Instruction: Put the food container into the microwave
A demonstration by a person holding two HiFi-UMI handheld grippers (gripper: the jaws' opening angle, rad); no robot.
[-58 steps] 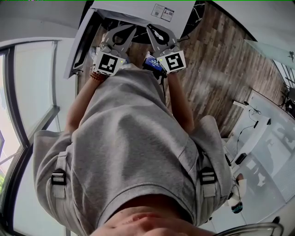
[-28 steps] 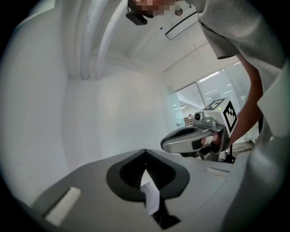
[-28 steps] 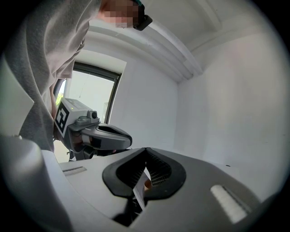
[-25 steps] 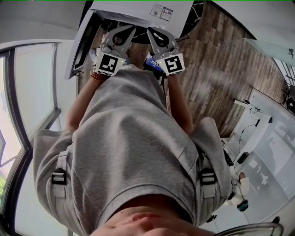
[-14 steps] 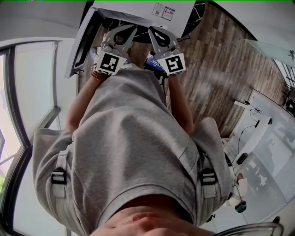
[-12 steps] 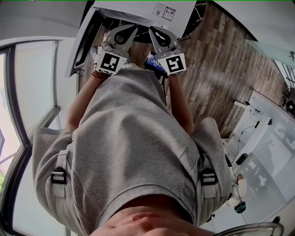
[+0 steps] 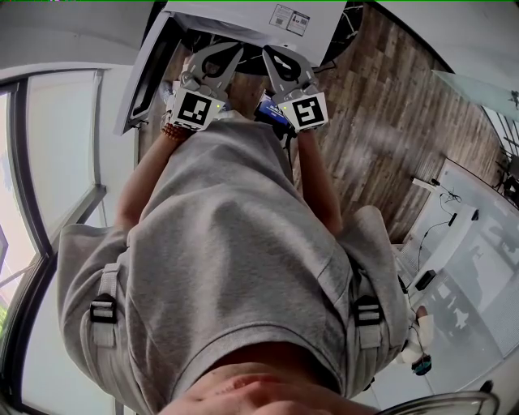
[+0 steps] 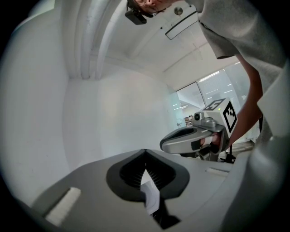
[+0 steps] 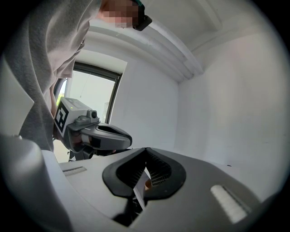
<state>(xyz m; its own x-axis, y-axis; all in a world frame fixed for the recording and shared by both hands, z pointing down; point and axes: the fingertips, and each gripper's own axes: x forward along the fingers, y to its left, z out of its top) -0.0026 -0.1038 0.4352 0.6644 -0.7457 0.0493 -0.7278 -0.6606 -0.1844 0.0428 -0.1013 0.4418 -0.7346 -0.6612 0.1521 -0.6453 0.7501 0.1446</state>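
Note:
No food container shows in any view. At the top of the head view stands a white appliance (image 7: 243,16) with a label, which may be the microwave; a white panel (image 7: 146,69) hangs off its left side. Both grippers sit side by side just in front of it, pointing at it. My left gripper (image 7: 217,55) is shut with nothing in it; its tips (image 8: 145,152) meet against a plain white surface. My right gripper (image 7: 276,57) is shut and holds nothing, its tips (image 9: 146,149) closed. Each gripper view shows the other gripper alongside.
The person's grey-shirted torso (image 7: 227,243) fills the middle of the head view. Wood-plank floor (image 7: 389,121) lies to the right, and a window frame (image 7: 24,203) runs down the left. A small blue item (image 7: 269,109) sits by the right gripper's marker cube.

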